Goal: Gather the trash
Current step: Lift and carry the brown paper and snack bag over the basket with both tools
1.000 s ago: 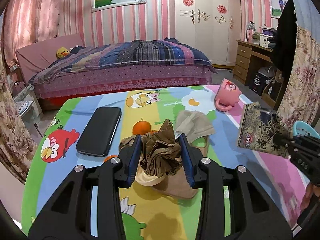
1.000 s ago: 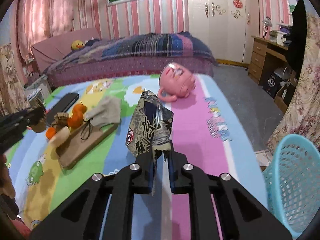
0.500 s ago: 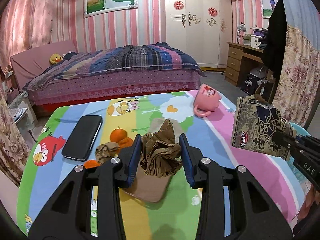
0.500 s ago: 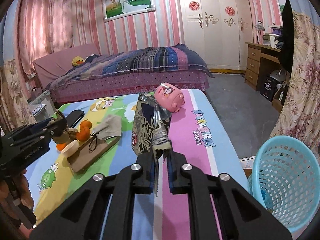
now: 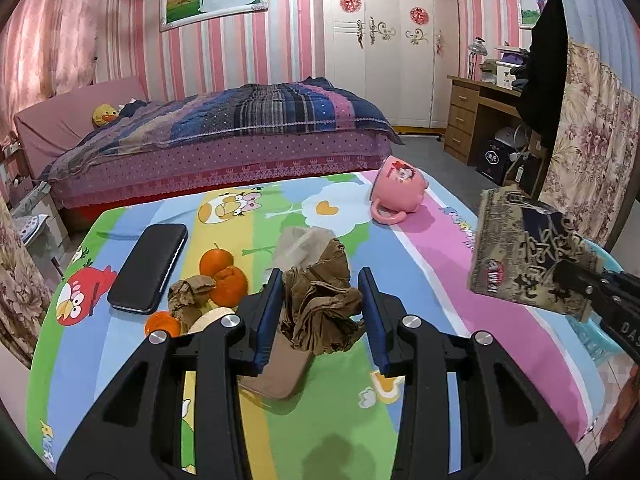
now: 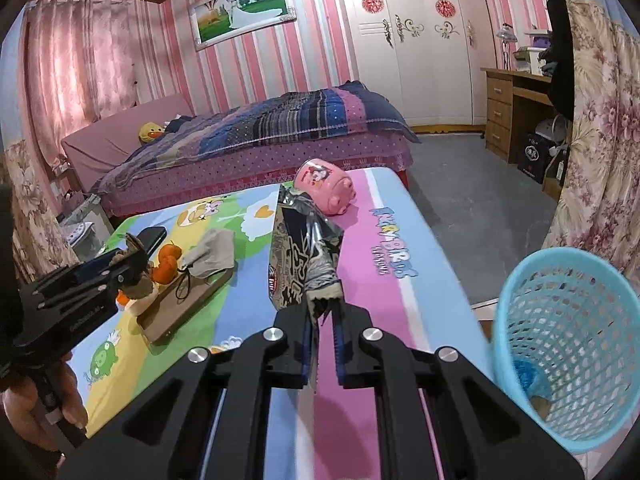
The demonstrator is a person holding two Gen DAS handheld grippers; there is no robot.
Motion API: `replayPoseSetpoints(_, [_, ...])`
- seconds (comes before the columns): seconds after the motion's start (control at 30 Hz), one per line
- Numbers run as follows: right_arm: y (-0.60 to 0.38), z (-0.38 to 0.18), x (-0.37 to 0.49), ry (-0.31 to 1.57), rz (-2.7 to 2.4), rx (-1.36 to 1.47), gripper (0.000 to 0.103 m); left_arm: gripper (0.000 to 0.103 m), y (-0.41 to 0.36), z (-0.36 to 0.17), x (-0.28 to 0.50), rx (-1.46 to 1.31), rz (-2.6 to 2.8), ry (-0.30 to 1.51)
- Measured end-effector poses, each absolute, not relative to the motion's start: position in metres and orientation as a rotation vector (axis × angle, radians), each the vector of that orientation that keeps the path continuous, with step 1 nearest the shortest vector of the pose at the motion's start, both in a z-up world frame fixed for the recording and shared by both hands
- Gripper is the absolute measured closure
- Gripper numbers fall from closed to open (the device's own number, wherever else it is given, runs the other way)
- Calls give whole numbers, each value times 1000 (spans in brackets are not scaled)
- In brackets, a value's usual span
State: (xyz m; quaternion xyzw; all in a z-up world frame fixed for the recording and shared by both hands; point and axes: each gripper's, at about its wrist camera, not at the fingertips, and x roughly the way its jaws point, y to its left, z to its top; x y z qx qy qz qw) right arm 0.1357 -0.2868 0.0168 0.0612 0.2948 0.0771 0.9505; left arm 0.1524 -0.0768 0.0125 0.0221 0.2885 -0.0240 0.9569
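Note:
My left gripper [image 5: 320, 280] is shut on a crumpled wad of brown paper [image 5: 320, 312], held above the cartoon-print table [image 5: 420, 248]. My right gripper [image 6: 322, 308] is shut on the torn end of a dark patterned snack bag [image 6: 304, 256], which stands up in front of it. The same snack bag [image 5: 524, 256] hangs at the right in the left wrist view, over the table's right edge. A light blue mesh trash basket [image 6: 568, 344] stands on the floor right of the table, with a little at its bottom. The left gripper [image 6: 128, 260] shows at the left of the right wrist view.
On the table lie a black phone [image 5: 150, 266], oranges [image 5: 222, 272], another brown paper scrap [image 5: 188, 294], a grey cloth [image 5: 300, 240], a brown board [image 6: 184, 304] and a tipped pink mug [image 5: 398, 192]. A bed [image 5: 224, 140] stands behind, a wooden desk [image 5: 476, 116] to the right.
Both grippers have drawn back from the table's middle with their loads and risen slightly. The basket has come further into the right wrist view.

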Motion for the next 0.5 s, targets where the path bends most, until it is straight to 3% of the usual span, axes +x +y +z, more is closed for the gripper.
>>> replayPoseSetpoints(0.5, [-424,40,72,485,-165,93,94,66,-234,31,151,91,-305,505])
